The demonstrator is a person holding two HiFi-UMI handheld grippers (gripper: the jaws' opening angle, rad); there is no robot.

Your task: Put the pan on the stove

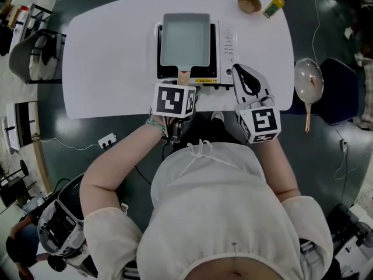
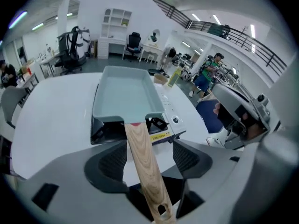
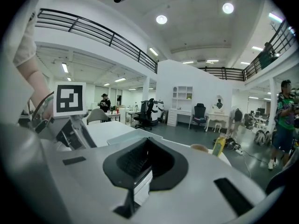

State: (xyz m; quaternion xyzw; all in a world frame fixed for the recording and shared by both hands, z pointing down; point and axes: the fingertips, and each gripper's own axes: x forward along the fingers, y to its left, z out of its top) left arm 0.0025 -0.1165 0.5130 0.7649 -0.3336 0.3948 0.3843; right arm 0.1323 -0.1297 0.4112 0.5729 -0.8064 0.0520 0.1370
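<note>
Pan (image 2: 124, 94) on stove (image 1: 227, 51), handle (image 2: 140, 148) between spread left claw (image 2: 149, 149), right claw (image 3: 147, 146) pressed together

A bowl (image 1: 249, 3) sits beside a bottle (image 1: 274, 5) at the table's (image 1: 105, 57) far corner.

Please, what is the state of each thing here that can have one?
pan: resting on the stove, handle toward the person.
left tool: open, handle between its jaws, not gripped.
right tool: shut, empty.
bottle: upright, capped.
bowl: upright, looks empty.
</note>
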